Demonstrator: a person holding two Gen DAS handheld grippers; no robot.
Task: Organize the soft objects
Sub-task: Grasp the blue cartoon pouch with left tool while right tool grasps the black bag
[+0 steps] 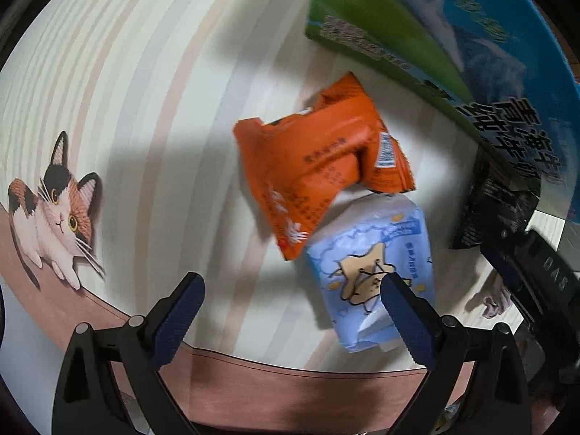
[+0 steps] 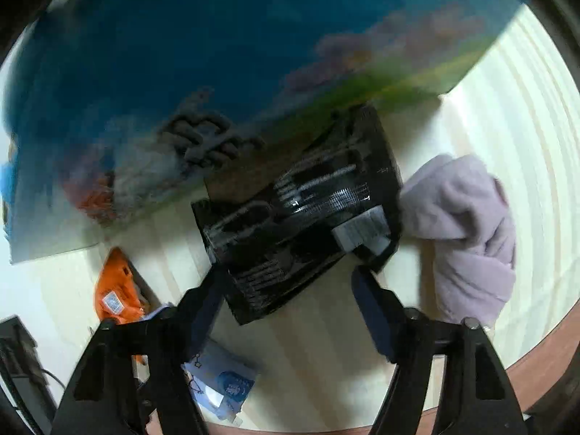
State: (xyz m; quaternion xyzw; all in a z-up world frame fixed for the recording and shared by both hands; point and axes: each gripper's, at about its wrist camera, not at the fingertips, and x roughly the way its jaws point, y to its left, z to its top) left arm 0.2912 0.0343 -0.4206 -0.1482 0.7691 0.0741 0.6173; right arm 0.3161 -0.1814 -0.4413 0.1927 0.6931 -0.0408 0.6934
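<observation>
In the right wrist view my right gripper (image 2: 288, 282) points down, its pads pressing the near end of a black packet (image 2: 301, 217) that lies on the striped mat. A crumpled lavender cloth (image 2: 467, 232) touches the packet's right side. My left gripper (image 1: 290, 281) hovers open over the mat with nothing between its fingers. Its right finger overlaps a light blue tissue pack (image 1: 373, 264) printed with a star figure. An orange packet (image 1: 319, 166) lies just beyond, partly on the tissue pack. The black packet (image 1: 489, 210) shows at the right edge of the left wrist view.
A large blue and green box (image 1: 453, 47) stands behind the packets and fills the top of the right wrist view (image 2: 217, 54). The striped mat (image 1: 145, 90) carries a cat picture (image 1: 54, 214) at left. A brown band (image 1: 290, 380) marks its near edge.
</observation>
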